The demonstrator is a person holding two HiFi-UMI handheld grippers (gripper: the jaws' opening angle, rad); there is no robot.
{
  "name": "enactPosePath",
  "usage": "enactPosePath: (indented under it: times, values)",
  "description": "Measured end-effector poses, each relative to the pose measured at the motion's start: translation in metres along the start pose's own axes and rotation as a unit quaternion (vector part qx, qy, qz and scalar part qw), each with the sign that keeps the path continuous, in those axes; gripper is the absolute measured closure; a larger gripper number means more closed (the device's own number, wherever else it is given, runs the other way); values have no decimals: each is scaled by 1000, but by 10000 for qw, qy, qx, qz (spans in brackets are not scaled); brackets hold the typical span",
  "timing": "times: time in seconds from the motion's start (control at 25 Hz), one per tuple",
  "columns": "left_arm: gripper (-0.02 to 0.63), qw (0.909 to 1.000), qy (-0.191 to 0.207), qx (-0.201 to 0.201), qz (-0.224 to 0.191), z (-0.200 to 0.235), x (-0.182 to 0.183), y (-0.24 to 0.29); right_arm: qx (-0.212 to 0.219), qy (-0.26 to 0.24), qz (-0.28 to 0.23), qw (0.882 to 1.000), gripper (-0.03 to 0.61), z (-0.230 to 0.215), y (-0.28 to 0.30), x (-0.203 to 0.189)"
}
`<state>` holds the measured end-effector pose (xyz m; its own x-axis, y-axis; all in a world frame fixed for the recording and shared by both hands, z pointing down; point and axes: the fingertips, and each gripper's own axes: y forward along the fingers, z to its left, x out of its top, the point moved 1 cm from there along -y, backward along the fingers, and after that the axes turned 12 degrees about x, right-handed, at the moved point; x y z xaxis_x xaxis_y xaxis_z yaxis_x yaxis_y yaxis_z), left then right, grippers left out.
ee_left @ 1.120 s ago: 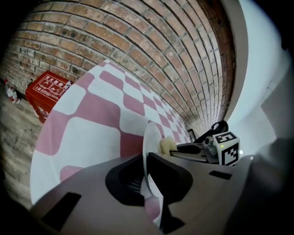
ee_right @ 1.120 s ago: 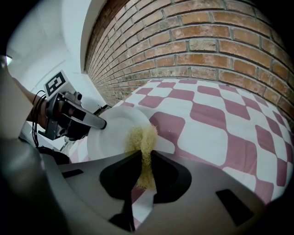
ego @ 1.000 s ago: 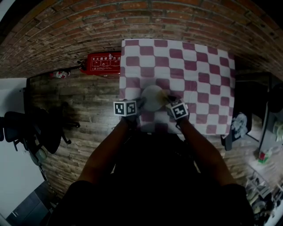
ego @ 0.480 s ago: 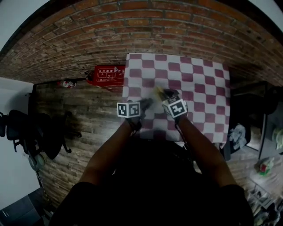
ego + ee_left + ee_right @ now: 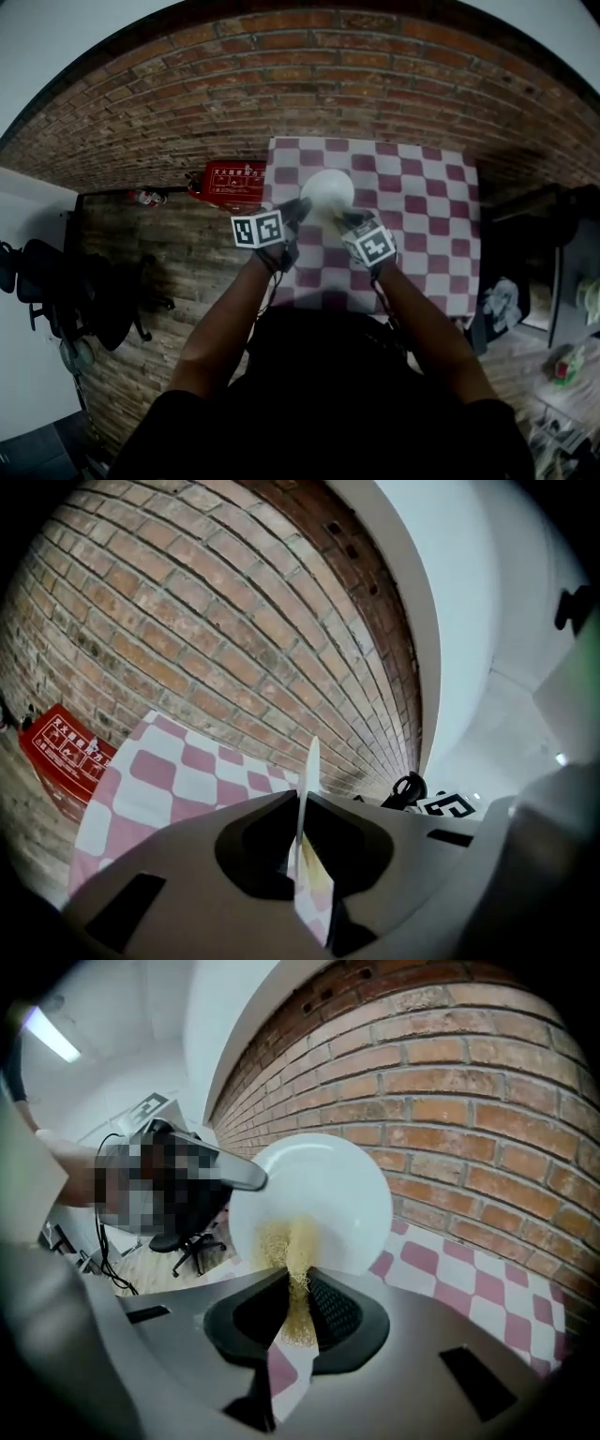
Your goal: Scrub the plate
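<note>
You have just one printed thing here — the red sign [image 5: 232, 175] left of the checked cloth [image 5: 422, 216]. It carries white characters and small diagrams, too small and blurred for you to read.

Dark top [image 5: 328, 412]; grey left tool [image 5: 300, 803] and right tool [image 5: 298, 1283], each with 1 black-and-white marker cube [image 5: 259, 229].

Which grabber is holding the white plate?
The left gripper: its jaws pinch the plate by its rim, edge-on. The right gripper holds a yellow scrubber against the plate's face instead.
</note>
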<state>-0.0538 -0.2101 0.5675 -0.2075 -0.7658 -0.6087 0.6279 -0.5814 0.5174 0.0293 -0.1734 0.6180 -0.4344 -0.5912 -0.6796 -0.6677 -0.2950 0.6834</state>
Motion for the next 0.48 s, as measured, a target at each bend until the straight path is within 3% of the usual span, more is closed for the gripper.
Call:
enactPosePath:
  times: [0.24,0.48]
  values:
    - [592,9994,30,-110,341,-6,-29,1,-634,346,-82,9974,525,-51,-26,-9]
    - [592,9977,30,-354,585,-25,-53,11,-642,133,-406,9970,525,-42,-35,31]
